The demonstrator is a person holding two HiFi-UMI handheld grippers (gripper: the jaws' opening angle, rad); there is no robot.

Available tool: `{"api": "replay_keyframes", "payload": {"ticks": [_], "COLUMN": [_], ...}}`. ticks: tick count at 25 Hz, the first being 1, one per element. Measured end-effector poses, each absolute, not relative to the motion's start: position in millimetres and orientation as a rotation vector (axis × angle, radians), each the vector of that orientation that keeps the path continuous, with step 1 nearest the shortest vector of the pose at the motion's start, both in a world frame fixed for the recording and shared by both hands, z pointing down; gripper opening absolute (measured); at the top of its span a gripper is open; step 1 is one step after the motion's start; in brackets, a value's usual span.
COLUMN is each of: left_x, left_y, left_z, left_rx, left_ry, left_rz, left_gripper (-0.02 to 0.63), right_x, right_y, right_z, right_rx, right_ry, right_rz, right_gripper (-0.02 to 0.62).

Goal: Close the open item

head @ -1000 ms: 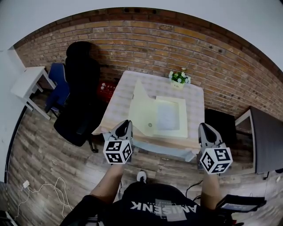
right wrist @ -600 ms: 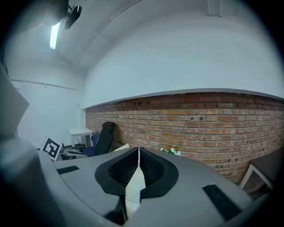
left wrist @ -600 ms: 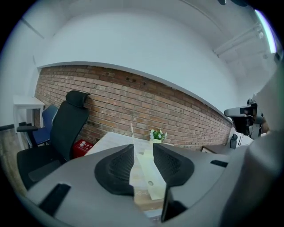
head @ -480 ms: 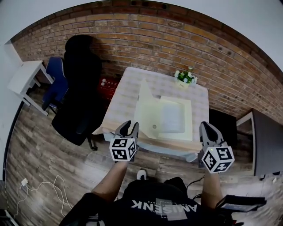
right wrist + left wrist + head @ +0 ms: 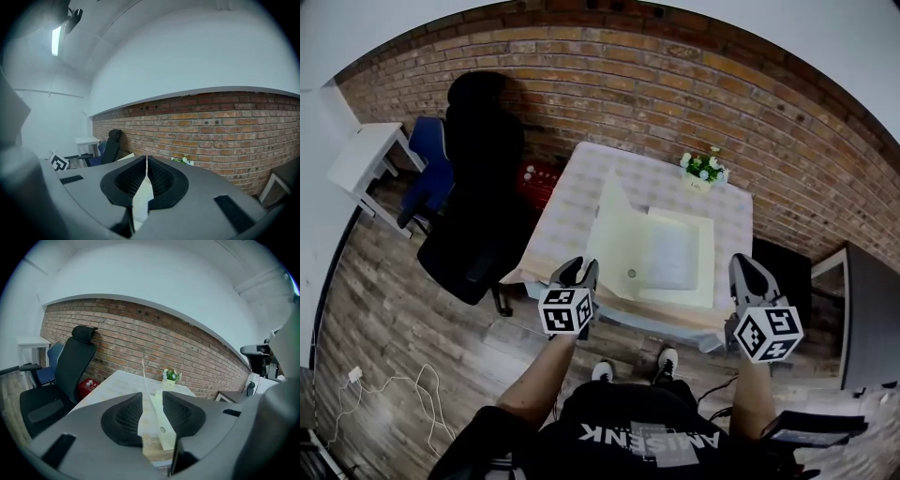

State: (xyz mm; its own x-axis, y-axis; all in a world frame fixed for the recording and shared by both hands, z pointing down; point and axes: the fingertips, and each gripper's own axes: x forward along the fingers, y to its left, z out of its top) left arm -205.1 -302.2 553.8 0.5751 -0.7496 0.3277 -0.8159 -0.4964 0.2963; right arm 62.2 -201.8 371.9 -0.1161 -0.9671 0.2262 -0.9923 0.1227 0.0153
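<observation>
A pale cream box (image 5: 670, 258) lies on the table (image 5: 572, 202), its lid (image 5: 609, 225) standing upright along the left side. My left gripper (image 5: 578, 270) hovers at the table's near edge, just left of the box's front corner. It is open, its jaws have just been opening, and nothing sits between them. In the left gripper view the box front (image 5: 164, 430) and thin lid (image 5: 146, 380) show beyond the left gripper (image 5: 152, 401). My right gripper (image 5: 745, 267) is shut and empty off the near right corner; between its closed pads (image 5: 146, 161) a sliver of the box (image 5: 140, 197) shows.
A small pot of flowers (image 5: 703, 169) stands at the table's far right. A black office chair (image 5: 478, 187), a blue chair (image 5: 431, 173) and a red crate (image 5: 539, 176) stand left of the table. A white side table (image 5: 366, 155) is further left, a dark desk (image 5: 867, 319) at right.
The left gripper's jaws went from shut to open. Both grippers came closer to the table's near edge, the left one sinking a little.
</observation>
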Motion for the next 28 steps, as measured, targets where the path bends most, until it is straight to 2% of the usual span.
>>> {"api": "replay_keyframes", "payload": {"ticks": [4, 7, 11, 18, 28], "left_x": [-199, -196, -191, -161, -83], "left_y": [-309, -312, -312, -297, -265], "left_z": [563, 560, 553, 540, 524], "left_rx": [2.355, 2.345, 2.331, 2.324, 2.441], "left_ry": [-1.277, -1.301, -1.347, -1.343, -1.228], "left_rz": [0.244, 0.239, 0.236, 0.231, 0.279], "left_gripper": [0.13, 0.058, 0.034, 0.018, 0.02], "right_x": [72, 82, 96, 116, 143], "right_y": [-211, -218, -234, -257, -265], "right_z": [370, 368, 366, 372, 379], "right_rx": [1.922, 1.9, 1.868, 1.819, 1.814], "right_ry": [-2.251, -2.276, -2.317, -2.378, -2.403], "right_rz": [0.192, 0.191, 0.194, 0.236, 0.283], "right_gripper": [0.043, 0.043, 0.043, 0.043, 0.043]}}
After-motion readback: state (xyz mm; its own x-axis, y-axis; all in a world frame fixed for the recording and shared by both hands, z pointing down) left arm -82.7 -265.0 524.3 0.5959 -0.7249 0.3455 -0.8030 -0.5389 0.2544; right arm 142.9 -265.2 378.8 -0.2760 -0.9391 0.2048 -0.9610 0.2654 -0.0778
